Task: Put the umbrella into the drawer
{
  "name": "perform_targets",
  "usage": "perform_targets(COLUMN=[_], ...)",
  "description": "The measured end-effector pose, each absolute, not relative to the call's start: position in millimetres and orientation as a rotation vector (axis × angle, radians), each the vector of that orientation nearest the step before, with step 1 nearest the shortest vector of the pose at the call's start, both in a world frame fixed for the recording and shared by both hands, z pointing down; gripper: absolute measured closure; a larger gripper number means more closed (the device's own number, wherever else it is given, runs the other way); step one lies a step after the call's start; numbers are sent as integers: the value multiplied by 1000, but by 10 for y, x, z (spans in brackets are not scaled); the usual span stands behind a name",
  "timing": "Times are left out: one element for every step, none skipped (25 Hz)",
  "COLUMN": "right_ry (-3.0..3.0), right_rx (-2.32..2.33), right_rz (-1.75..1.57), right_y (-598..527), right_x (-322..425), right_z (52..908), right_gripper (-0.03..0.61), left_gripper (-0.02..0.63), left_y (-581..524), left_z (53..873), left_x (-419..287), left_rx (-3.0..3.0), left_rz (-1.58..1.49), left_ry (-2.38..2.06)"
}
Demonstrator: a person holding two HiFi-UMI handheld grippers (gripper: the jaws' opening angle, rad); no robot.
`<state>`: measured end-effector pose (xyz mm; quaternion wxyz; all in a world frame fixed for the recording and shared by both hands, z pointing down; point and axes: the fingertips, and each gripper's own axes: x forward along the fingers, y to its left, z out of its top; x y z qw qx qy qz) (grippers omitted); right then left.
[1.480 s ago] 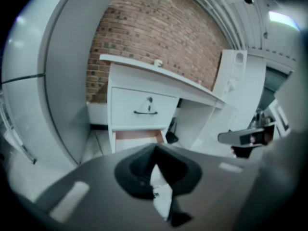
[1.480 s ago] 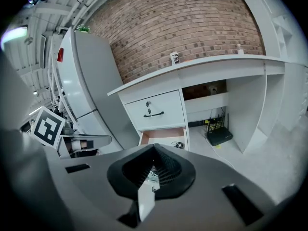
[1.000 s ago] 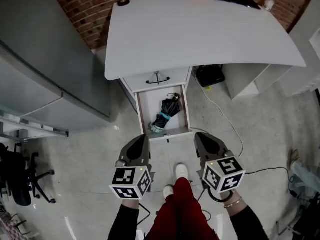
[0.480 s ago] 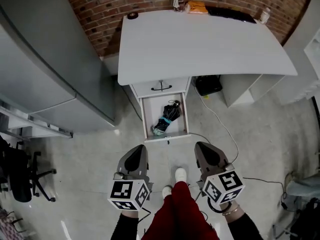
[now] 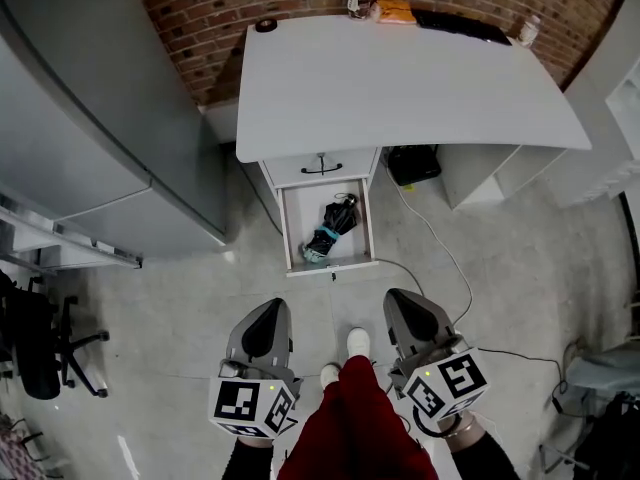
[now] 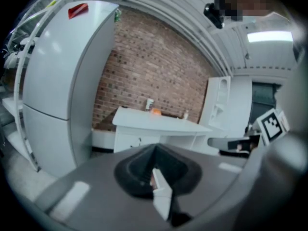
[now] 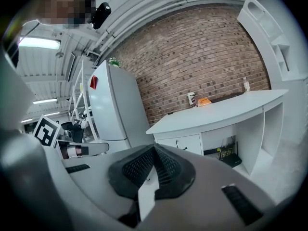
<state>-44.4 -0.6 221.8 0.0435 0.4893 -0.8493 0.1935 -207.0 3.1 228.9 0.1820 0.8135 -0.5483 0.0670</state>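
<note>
Umbrella in the open drawer, both grippers closed and empty.
The folded black umbrella (image 5: pixel 333 226) with a teal band lies slantwise inside the pulled-out drawer (image 5: pixel 290 230), below a shut upper drawer (image 5: pixel 320 166) at the left end of the white tabletop (image 5: pixel 400 78). The left gripper (image 5: pixel 266 318) and right gripper (image 5: pixel 408 313) hover side by side above the floor (image 5: pixel 180 298), well apart from the drawer, each with its jaws pressed together on nothing. A refrigerator (image 5: pixel 90 118) stands left of the desk.
</note>
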Motion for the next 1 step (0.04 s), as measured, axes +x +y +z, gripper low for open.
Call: perform_targets(right_ry=[-2605], right_rx=[1498], right_rz=[595], right_y=[-21], right_x=[-433], right_z=[2225], right_gripper=[577], left_gripper=[611], left_y=[14], left_z=[2296], left_x=[-2063], left_rx=[2299], left_rz=[190], left_ry=[-1548])
